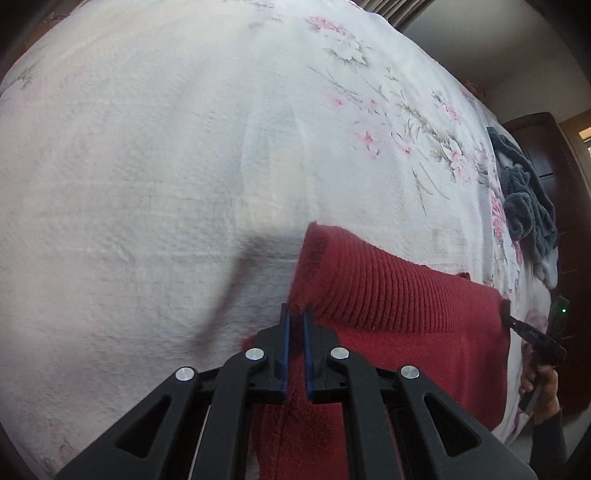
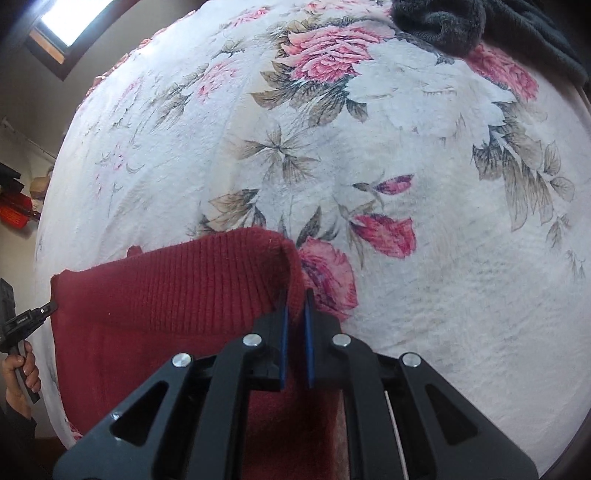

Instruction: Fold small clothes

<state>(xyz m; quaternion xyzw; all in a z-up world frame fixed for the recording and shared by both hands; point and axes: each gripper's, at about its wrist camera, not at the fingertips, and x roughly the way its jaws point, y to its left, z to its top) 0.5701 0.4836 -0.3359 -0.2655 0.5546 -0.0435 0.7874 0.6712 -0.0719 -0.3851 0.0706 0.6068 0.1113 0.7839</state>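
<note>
A red knit garment [image 1: 399, 295] lies on a bed under a white floral bedspread [image 1: 147, 166], with its ribbed hem lifted and curled over. The left claw [image 1: 295, 314] is clamped on one corner of that hem, the blue pads pressed into the fabric at 6 o'clock in its own view. The right claw [image 2: 295, 299] is clamped on the opposite corner, again at 6 o'clock in its view, so the hem spans between the two.

No container shows in either view.

The left wrist view alone shows a heap of dark grey-blue clothing [image 1: 528, 195] on the bedspread at 3 o'clock, dark wooden furniture [image 1: 546, 155] beyond it, and the person's right hand [image 1: 543, 384] on its handle at 4 o'clock. The right wrist view alone shows a bright window [image 2: 70, 22] at 11 o'clock, large pink roses on the bedspread, dark fleecy fabric [image 2: 443, 26] at 1 o'clock, and the left hand [image 2: 22, 369] at 8 o'clock.
</note>
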